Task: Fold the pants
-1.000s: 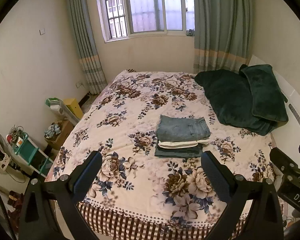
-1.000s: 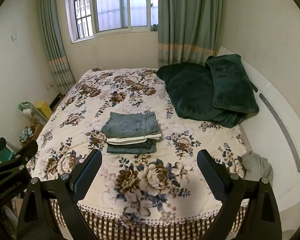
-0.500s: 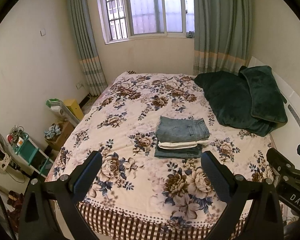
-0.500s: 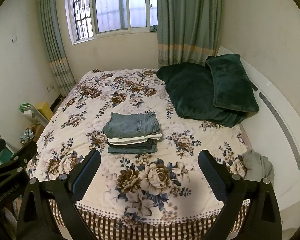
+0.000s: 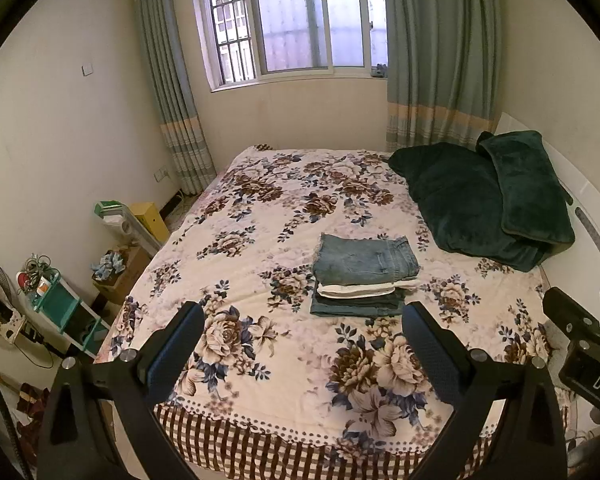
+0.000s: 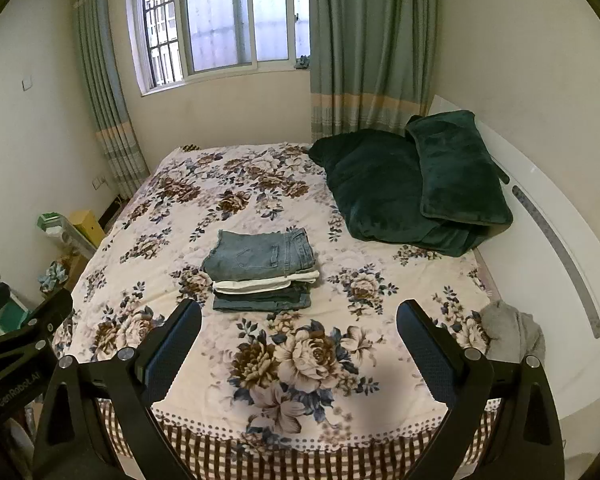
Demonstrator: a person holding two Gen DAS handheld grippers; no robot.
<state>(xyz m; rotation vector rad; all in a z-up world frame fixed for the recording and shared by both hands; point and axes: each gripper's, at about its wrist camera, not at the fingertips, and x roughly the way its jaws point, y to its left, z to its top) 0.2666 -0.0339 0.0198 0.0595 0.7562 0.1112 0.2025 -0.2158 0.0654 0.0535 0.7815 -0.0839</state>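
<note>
A stack of three folded pants [image 5: 362,276] lies in the middle of the floral bedspread [image 5: 260,240]: blue jeans on top, a white pair under them, dark pants at the bottom. The stack also shows in the right wrist view [image 6: 260,270]. My left gripper [image 5: 302,320] is open and empty, held above the near edge of the bed, short of the stack. My right gripper [image 6: 298,318] is open and empty, also over the near edge. The right gripper's body shows at the right edge of the left wrist view [image 5: 580,336].
A dark green blanket and pillow [image 6: 412,184] lie at the head of the bed by the white headboard [image 6: 540,200]. A grey cloth [image 6: 510,330] lies at the bed's right edge. Boxes and a small teal shelf [image 5: 60,304] stand on the floor to the left.
Both grippers have drawn back and risen a little from the bed; the stack sits slightly further away. Nothing on the bed has moved.
</note>
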